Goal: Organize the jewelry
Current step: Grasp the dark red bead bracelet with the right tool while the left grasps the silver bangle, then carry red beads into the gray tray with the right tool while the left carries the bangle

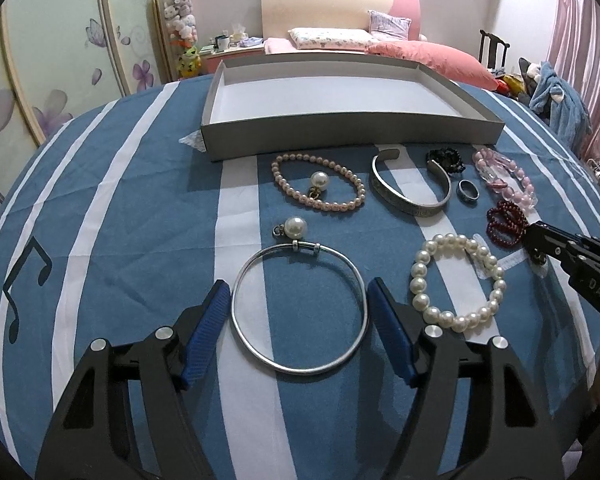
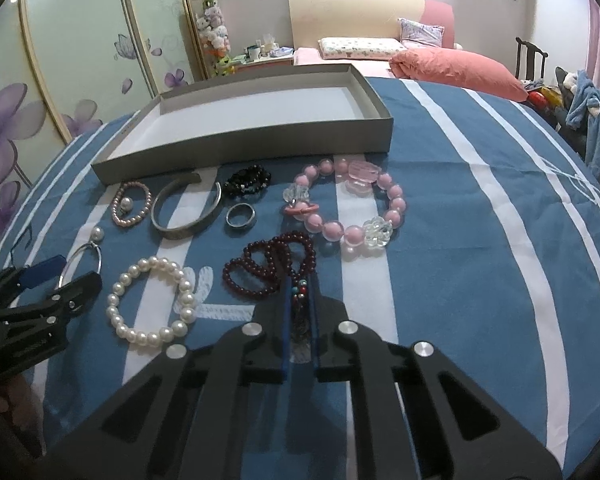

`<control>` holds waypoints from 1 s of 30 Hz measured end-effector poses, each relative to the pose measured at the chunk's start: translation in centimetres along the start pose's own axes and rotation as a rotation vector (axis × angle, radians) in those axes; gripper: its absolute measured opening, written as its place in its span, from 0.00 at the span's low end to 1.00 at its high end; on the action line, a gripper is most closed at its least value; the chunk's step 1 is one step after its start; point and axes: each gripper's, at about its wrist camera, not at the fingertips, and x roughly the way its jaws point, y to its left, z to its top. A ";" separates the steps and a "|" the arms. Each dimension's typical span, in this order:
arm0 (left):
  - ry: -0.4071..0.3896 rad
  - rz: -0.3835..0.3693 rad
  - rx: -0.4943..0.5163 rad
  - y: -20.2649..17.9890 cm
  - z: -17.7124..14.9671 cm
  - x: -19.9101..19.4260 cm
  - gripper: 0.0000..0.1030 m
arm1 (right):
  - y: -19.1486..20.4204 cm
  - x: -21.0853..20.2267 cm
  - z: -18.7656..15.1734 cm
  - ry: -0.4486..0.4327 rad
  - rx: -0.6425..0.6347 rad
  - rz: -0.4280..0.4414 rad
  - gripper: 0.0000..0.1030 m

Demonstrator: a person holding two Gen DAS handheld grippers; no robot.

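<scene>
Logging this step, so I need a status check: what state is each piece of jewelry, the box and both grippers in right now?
Grey box: open, nothing inside.
Silver bangle: flat on cloth, between the open left gripper fingers, ungripped.
Dark red bead strand: coiled on cloth, its tassel end pinched by the shut right gripper.
White pearl bracelet: lying untouched.
Silver cuff: lying untouched.

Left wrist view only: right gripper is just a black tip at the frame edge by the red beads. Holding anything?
Observer: Yes. The right gripper is shut on the red beads, pinching the strand's tail.
Operator: Lifted?
Observer: Doesn't look so. The coils lie on the cloth just ahead of the fingertips.
Operator: Anything between it and the tray?
Observer: The pink bracelet lies flat between the coils and the tray, near its right corner.
</scene>
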 end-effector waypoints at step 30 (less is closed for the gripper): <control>-0.301 0.038 -0.028 0.0 0.4 -6.0 0.68 | 1.3 -6.9 1.7 -0.272 0.039 0.127 0.05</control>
